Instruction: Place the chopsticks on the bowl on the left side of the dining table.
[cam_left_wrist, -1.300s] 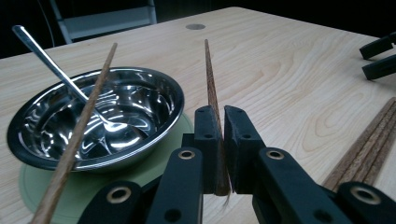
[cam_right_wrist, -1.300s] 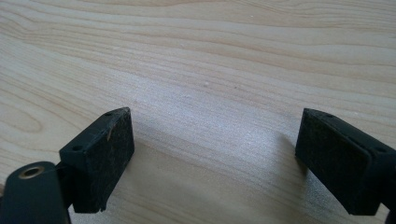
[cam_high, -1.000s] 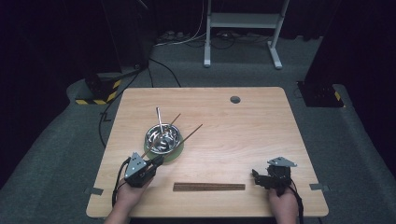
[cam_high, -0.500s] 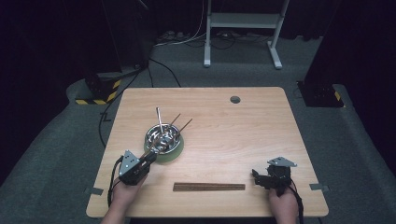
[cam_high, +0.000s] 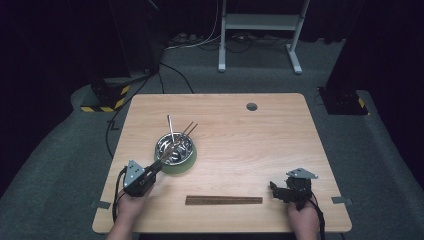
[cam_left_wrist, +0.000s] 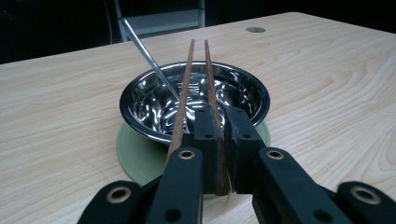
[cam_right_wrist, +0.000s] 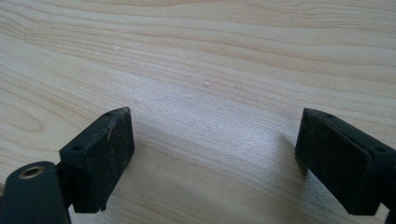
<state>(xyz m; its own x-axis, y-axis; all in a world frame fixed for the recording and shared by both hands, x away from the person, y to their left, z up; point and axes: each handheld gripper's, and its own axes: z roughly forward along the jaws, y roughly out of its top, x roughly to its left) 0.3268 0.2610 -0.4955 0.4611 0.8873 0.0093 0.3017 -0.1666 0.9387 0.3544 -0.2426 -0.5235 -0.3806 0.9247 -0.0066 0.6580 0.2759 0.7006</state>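
Chopsticks (cam_left_wrist: 194, 79) are clamped at their near ends in the tightly closed left gripper (cam_left_wrist: 219, 154), their long axis running forward over the steel bowl (cam_high: 174, 149) beside a leaning metal utensil (cam_high: 171, 128), while the right gripper (cam_right_wrist: 215, 158) is held wide open and empty over bare table (cam_high: 280, 130) well apart.

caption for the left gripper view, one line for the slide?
Left hand-held gripper clamps wooden chopsticks above a steel bowl holding a metal utensil.

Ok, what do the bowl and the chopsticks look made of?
Bowl: likely polished steel, mirror-bright with sharp reflections. Chopsticks: apparently dark brown wood, matte, with visible grain. They are clamped in the left hand-held gripper.
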